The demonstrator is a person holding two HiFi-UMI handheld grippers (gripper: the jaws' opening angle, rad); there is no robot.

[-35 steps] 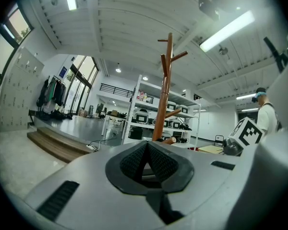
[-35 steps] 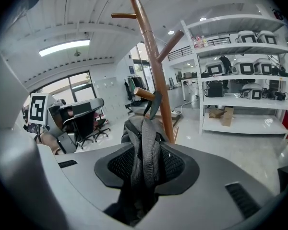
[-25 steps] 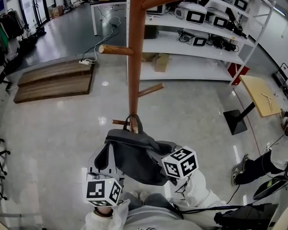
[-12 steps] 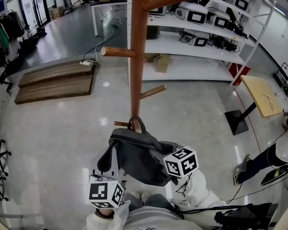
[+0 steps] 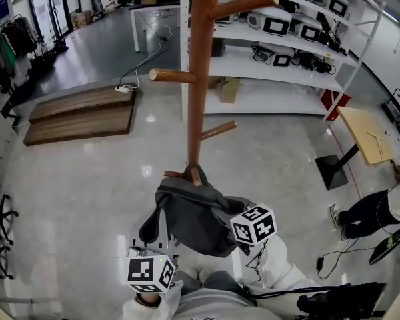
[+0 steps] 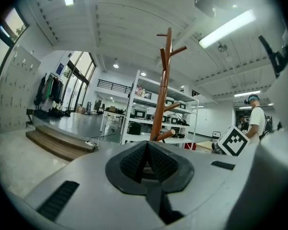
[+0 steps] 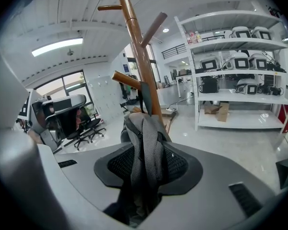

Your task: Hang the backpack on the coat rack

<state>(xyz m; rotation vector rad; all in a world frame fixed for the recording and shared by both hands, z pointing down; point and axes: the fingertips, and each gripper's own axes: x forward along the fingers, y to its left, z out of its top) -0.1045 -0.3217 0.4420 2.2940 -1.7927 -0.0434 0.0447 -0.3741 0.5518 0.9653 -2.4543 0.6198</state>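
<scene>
The brown wooden coat rack [image 5: 201, 79] rises in front of me, also in the left gripper view [image 6: 163, 99] and the right gripper view [image 7: 141, 75]. The dark grey backpack [image 5: 197, 219] hangs against its pole. Its top handle loop [image 5: 189, 172] sits over a low peg [image 5: 195, 176]. My right gripper [image 5: 232, 222] is shut on a fold of the backpack [image 7: 143, 128], fabric pinched between its pads [image 7: 175, 164]. My left gripper [image 5: 147, 235] stays at the bag's left side, jaws shut [image 6: 145, 145] with nothing between them.
White shelving [image 5: 287, 39] with devices stands behind the rack. A low wooden platform [image 5: 80, 112] lies at the left, a power strip [image 5: 125, 89] beside it. A small yellow-topped table [image 5: 363, 135] and a person [image 5: 373, 212] are at the right.
The right gripper has sunk slightly with the backpack, and the handle loop has settled lower on the low peg. The left gripper has kept still.
</scene>
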